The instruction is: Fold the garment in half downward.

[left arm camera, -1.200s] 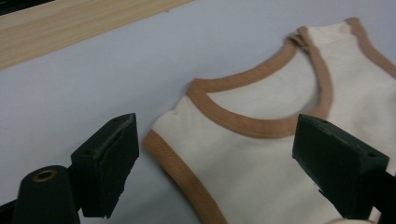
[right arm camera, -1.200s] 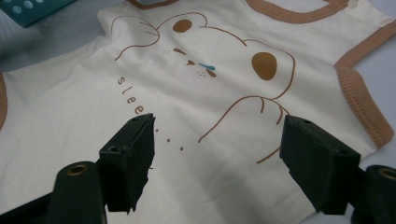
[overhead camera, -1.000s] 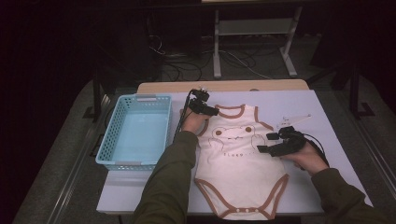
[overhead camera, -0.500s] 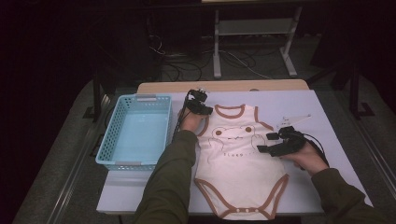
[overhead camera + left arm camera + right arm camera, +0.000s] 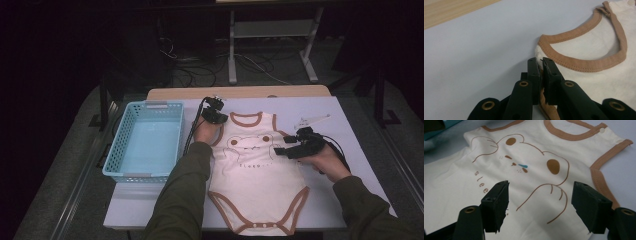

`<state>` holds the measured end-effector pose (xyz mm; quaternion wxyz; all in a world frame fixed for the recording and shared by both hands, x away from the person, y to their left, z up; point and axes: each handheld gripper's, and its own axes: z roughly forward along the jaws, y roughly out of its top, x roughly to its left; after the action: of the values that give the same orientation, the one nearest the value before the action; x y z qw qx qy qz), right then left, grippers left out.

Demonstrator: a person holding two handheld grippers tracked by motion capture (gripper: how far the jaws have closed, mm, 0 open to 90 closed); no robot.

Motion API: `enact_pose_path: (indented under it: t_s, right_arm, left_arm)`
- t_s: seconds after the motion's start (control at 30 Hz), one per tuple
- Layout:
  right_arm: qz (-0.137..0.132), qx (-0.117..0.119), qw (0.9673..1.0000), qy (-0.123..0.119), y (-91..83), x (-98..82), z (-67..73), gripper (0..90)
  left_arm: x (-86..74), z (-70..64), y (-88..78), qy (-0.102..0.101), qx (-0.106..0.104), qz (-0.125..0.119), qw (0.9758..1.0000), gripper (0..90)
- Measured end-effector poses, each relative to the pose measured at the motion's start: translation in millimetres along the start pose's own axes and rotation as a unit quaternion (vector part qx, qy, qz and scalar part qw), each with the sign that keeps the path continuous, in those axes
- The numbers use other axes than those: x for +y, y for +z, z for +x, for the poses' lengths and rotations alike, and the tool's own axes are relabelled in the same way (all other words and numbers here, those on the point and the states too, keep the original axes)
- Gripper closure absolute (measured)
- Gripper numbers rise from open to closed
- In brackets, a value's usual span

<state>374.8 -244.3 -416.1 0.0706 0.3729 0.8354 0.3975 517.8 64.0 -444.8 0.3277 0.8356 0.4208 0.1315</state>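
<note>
The left tool [image 5: 541, 65] is pinching the bodysuit's [image 5: 255, 170] far shoulder; the right tool [image 5: 539, 195], jaws spread, is hovering over its opposite side.

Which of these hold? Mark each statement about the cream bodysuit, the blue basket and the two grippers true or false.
1. The left gripper has its jaws shut on the shoulder of the cream, brown-trimmed baby bodysuit. True.
2. The right gripper clamps the bodysuit. False: its jaws stand open above the printed front.
3. The light blue plastic basket holds folded clothes. False: nothing lies in it.
4. The bodysuit lies flat on the white table cover. True.
5. The basket sits on the left gripper's side. True.
</note>
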Motion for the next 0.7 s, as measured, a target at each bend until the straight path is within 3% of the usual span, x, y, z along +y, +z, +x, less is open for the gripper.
enact_pose_path:
  t_s: [0.23, 0.4, 0.7]
  right_arm:
    - [-0.004, -0.010, 0.9999, 0.011, 12.4, 22.3, -17.9, 32.6]
    - [-0.013, -0.036, 0.9989, 0.026, 26.6, 34.8, -37.4, 39.5]
    - [-0.017, -0.073, 0.9962, 0.045, 50.1, 55.2, -71.2, 42.6]
  left_arm:
    - [-2.8, -0.6, -1.6, -0.004, -0.001, -0.004, 1.0000, 84.3]
    - [-4.8, 0.2, -2.5, -0.010, -0.004, -0.007, 0.9999, 84.3]
    - [-6.7, 0.9, -1.9, -0.016, -0.007, -0.014, 0.9998, 84.3]
